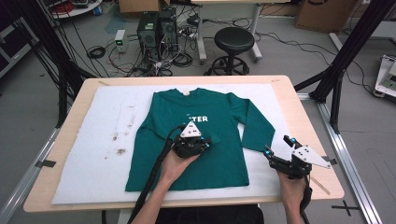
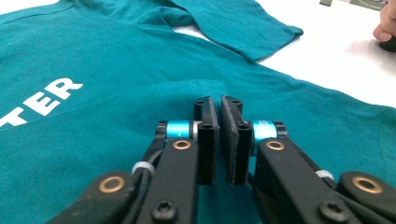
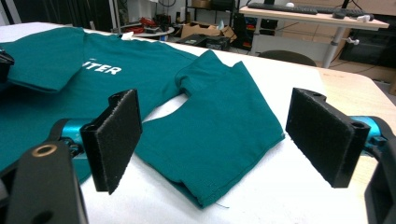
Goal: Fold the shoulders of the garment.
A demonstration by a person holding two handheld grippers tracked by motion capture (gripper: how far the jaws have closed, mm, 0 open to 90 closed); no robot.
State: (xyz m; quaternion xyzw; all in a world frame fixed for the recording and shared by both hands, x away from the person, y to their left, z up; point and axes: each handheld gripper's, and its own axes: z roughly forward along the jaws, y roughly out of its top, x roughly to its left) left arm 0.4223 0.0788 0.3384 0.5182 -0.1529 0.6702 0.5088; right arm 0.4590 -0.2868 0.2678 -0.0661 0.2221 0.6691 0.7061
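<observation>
A dark green long-sleeved shirt (image 1: 224, 158) with white letters on the chest lies flat, front up, on a white mat (image 1: 98, 140). My left gripper (image 1: 201, 140) rests low over the shirt's middle; in the left gripper view its jaws (image 2: 219, 105) stand shut with only a thin slit between the pads and no cloth in it. The shirt's right sleeve (image 1: 257, 126) lies angled out toward the table's right. My right gripper (image 1: 276, 144) sits just beyond that sleeve's cuff (image 3: 219, 140), wide open, with the cuff end lying between and ahead of its pads (image 3: 114, 140).
The mat covers most of a wooden table (image 1: 308, 140) and has brown stains (image 1: 119, 144) at the left. Behind the table stand a black stool (image 1: 233, 42) and computer towers (image 1: 156, 30) among cables. Black frame posts (image 1: 345, 51) rise at the right.
</observation>
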